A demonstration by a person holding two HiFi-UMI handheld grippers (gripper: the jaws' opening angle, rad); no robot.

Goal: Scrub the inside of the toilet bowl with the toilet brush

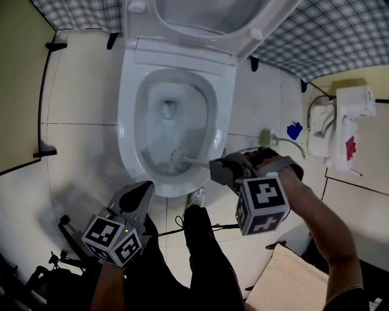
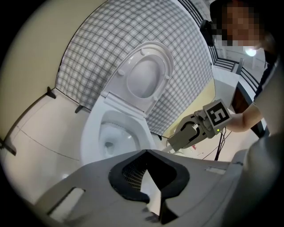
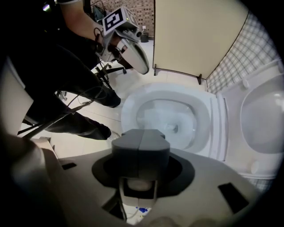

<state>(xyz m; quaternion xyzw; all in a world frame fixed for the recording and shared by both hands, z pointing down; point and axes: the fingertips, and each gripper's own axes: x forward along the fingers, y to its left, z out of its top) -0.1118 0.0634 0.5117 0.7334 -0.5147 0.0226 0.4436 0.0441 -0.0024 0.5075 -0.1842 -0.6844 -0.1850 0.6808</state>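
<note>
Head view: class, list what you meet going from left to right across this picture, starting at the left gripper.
The left gripper → toilet brush, its head inside the bowl → right gripper, jaws on the brush handle → small blue thing → white container.

Toilet bowl (image 1: 129,121): smooth, glossy white ceramic. Lid (image 1: 200,15) looks like glossy white plastic. Floor (image 1: 79,91): pale tiles, slight sheen. Toilet brush (image 1: 189,161): smooth white plastic handle. My left hand-held gripper (image 1: 144,188) and right hand-held gripper (image 1: 217,171): matt grey plastic shells, matt black pads.
</note>
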